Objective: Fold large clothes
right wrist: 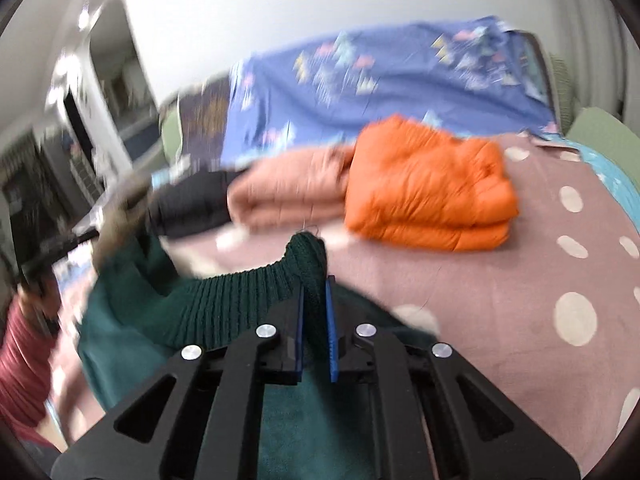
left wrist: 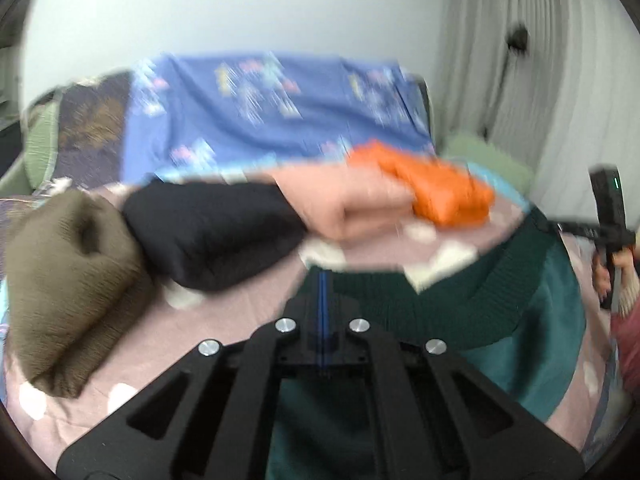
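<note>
Green knit hem (right wrist: 248, 292) stretches sideways, pinched between left tool (left wrist: 325, 292) and right tool (right wrist: 316, 300).

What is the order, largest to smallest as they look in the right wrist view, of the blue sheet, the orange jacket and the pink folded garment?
1. Blue sheet
2. Orange jacket
3. Pink folded garment, partly hidden

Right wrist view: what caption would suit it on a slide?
Right gripper pinches the ribbed edge of a dark green sweater over a dotted bedspread.
</note>
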A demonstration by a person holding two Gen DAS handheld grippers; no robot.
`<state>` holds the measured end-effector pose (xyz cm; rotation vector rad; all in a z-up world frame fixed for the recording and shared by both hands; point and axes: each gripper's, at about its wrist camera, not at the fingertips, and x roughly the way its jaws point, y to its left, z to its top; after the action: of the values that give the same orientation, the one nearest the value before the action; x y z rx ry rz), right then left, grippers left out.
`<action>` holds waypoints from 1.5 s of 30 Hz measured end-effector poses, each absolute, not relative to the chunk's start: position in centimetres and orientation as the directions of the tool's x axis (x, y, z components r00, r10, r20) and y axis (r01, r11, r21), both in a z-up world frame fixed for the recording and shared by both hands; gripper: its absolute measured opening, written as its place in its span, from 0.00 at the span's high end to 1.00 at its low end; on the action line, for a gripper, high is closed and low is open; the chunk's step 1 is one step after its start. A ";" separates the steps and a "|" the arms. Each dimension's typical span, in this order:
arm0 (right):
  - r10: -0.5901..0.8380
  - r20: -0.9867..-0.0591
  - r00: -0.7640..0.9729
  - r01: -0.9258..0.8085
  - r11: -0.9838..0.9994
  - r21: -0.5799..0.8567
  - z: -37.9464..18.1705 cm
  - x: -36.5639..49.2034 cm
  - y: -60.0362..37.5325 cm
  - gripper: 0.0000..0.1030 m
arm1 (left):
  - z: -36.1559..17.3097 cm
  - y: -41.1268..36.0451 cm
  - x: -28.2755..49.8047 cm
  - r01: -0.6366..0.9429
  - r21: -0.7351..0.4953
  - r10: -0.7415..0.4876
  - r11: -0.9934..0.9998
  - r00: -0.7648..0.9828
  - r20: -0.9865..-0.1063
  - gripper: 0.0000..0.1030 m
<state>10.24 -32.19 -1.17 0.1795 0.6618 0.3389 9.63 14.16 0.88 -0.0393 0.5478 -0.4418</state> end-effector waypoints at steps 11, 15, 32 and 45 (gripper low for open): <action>0.296 -0.711 0.638 -0.140 0.952 0.271 -6.3 14.3 -31.8 0.47 | -4.0 11.8 13.7 0.435 -0.206 -0.451 0.876 0.592 -0.667 0.28; 0.356 -0.729 0.585 -0.176 0.933 0.314 -7.4 14.9 -32.1 0.31 | -5.5 11.3 15.5 0.445 -0.224 -0.460 0.867 0.543 -0.703 0.68; -0.087 -0.759 0.645 0.204 0.977 0.061 -7.8 15.9 -34.0 0.93 | -8.0 11.7 16.6 0.190 0.118 -0.042 0.975 0.672 -0.740 0.88; 0.259 -0.717 0.648 -0.044 0.952 0.304 -6.1 14.1 -32.7 0.26 | -4.1 11.1 12.7 0.360 -0.162 -0.376 0.919 0.675 -0.635 0.44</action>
<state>14.07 -32.75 -6.14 0.2709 0.8515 0.1746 12.72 11.12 -4.09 -0.0238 0.7194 -0.4144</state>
